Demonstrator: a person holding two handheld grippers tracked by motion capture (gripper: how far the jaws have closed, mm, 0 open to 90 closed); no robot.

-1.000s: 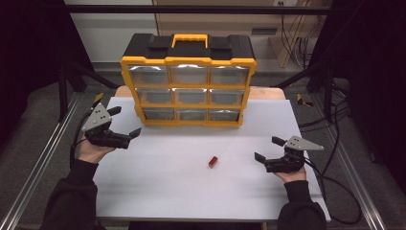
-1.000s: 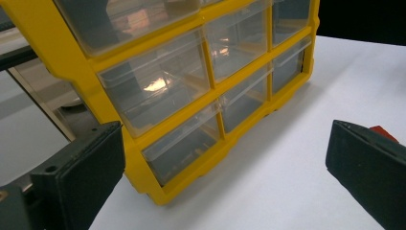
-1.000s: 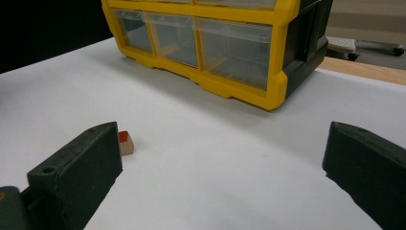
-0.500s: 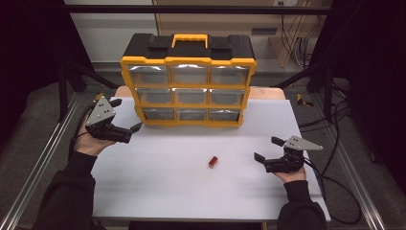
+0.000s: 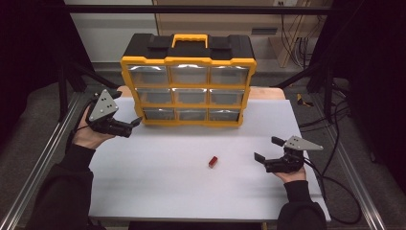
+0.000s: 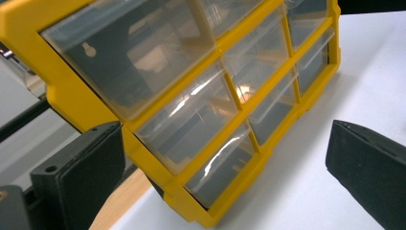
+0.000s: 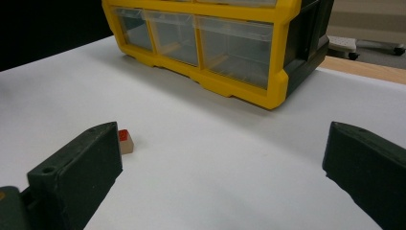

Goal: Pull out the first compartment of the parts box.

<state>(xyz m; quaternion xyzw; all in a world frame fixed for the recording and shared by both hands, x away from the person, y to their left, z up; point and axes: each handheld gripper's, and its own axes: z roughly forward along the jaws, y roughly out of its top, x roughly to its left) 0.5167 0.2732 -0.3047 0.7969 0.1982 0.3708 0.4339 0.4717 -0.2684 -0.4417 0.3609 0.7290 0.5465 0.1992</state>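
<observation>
High view: yellow drawer organizer (image 5: pixel 188 88) stands at the far edge of the table (image 5: pixel 158 191), nine clear drawers all shut. Small red block (image 5: pixel 213 162) lies alone on the bare white top, near the middle, a little toward the near edge and well apart from the organizer. Left gripper (image 5: pixel 133 125) held off the surface by the organizer's lower left corner, jaws wide, nothing between them, tips pointing at the bottom-left drawer (image 5: pixel 159 113); wrist cocked, forearm running in from the near left corner. Left gripper view confirms: jaws stand far apart with the drawer fronts close ahead. Right gripper (image 5: pixel 267 152) rests low near the right edge, jaws wide and empty, aimed at the block but short of it; hand underneath, palm up. Judgement: approach stage, drawer likely to be opened for stowing the block. Next move calls for the left jaws to close on a drawer lip and pull straight, while the right advances to straddle the block.
</observation>
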